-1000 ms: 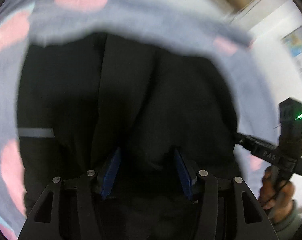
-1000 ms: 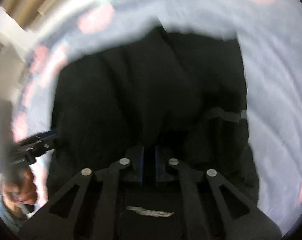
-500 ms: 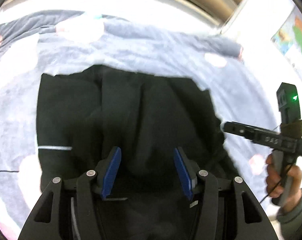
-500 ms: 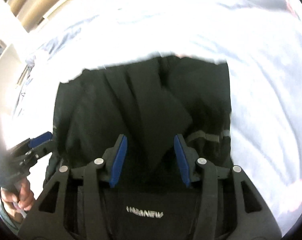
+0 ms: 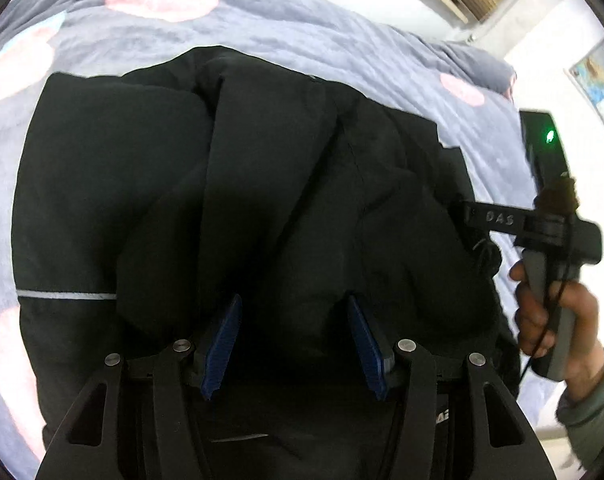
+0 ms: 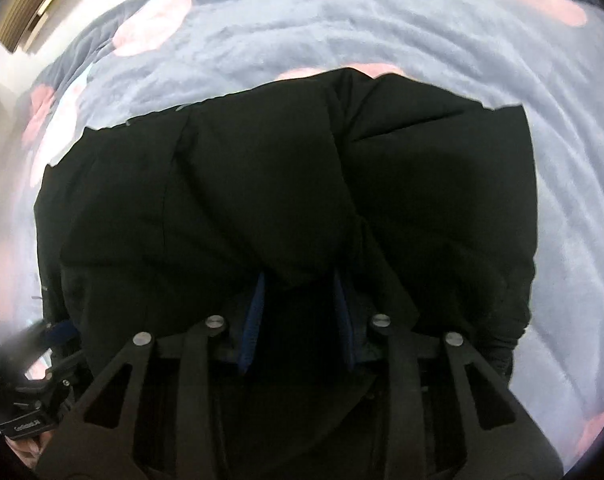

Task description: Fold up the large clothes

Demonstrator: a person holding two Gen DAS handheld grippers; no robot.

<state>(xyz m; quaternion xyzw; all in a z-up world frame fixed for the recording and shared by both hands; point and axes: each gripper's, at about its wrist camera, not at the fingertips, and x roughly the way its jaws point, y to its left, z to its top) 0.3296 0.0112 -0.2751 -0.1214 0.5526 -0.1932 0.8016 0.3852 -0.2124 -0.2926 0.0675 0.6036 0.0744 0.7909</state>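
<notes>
closest to us, our left gripper [image 5: 296, 344] hangs over the black jacket [image 5: 262, 208] with its blue pads [image 5: 222, 344] spread and nothing pinched. our right gripper [image 6: 298, 320] has just been narrowing; a fold of cloth lies between its pads, though whether they press it is lost in shadow. the jacket lies folded on the grey, pink-spotted blanket [image 5: 342, 44], long axis running away from us; its near hem is cut off.
</notes>
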